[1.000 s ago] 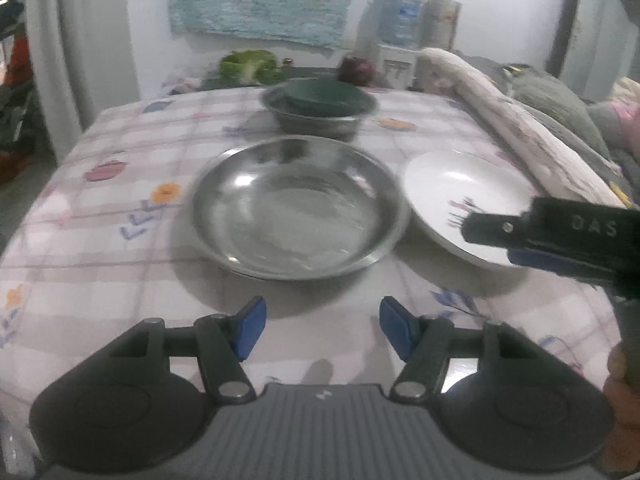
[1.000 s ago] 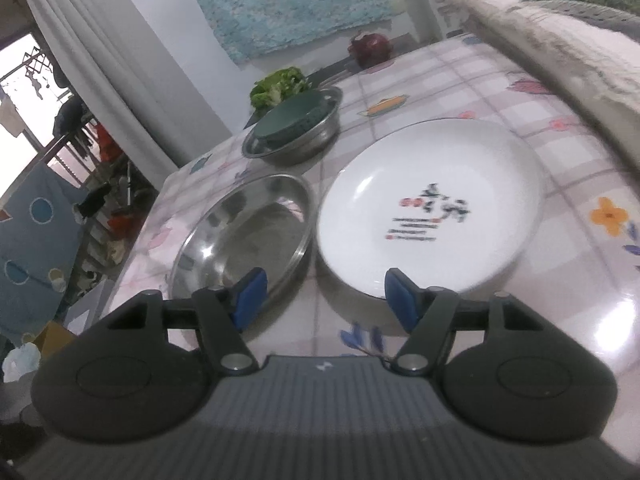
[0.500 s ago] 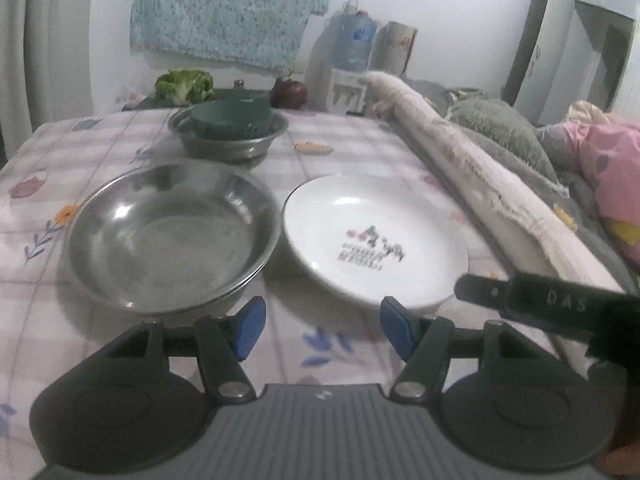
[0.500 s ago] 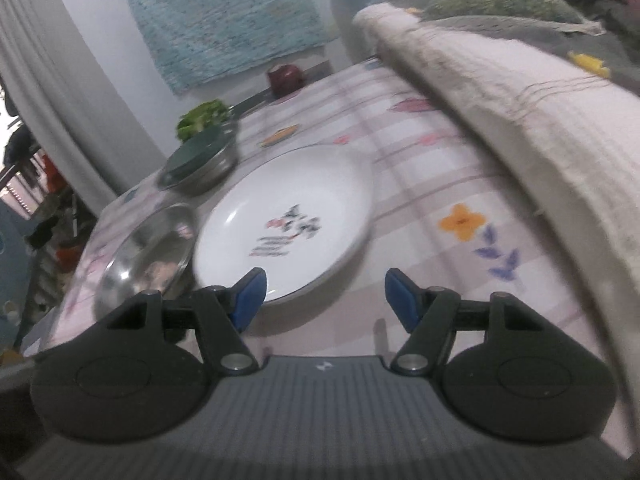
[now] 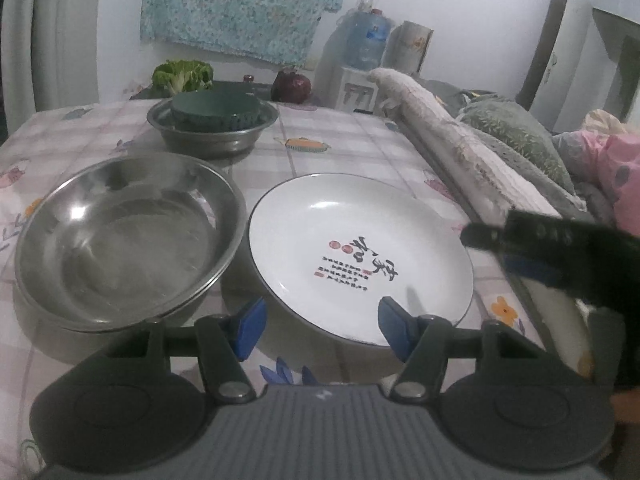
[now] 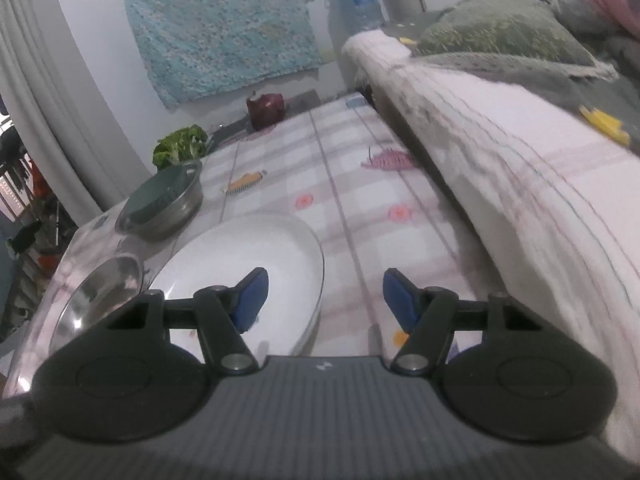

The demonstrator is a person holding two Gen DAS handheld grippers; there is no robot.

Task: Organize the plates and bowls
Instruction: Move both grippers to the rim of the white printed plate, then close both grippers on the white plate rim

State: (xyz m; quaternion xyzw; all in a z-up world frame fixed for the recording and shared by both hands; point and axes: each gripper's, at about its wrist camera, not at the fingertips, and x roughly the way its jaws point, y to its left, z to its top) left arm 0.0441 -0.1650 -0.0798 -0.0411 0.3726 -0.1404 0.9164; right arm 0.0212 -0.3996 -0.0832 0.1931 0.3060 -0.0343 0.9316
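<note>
My left gripper (image 5: 320,326): released, jaws just narrowed a little, at the white plate's near rim
My right gripper (image 6: 320,300): released, narrowing too, straddling plate's right edge
White plate (image 5: 360,256): on counter (image 5: 340,148), beside steel bowl (image 5: 120,240)

White plate (image 5: 360,248) with red-black lettering; pink-checked floral tablecloth (image 5: 352,148).

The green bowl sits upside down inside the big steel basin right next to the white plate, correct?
Not quite. The green bowl sits upside down in the smaller steel bowl at the back; the big steel basin next to the white plate holds nothing, as the left wrist view shows.
</note>
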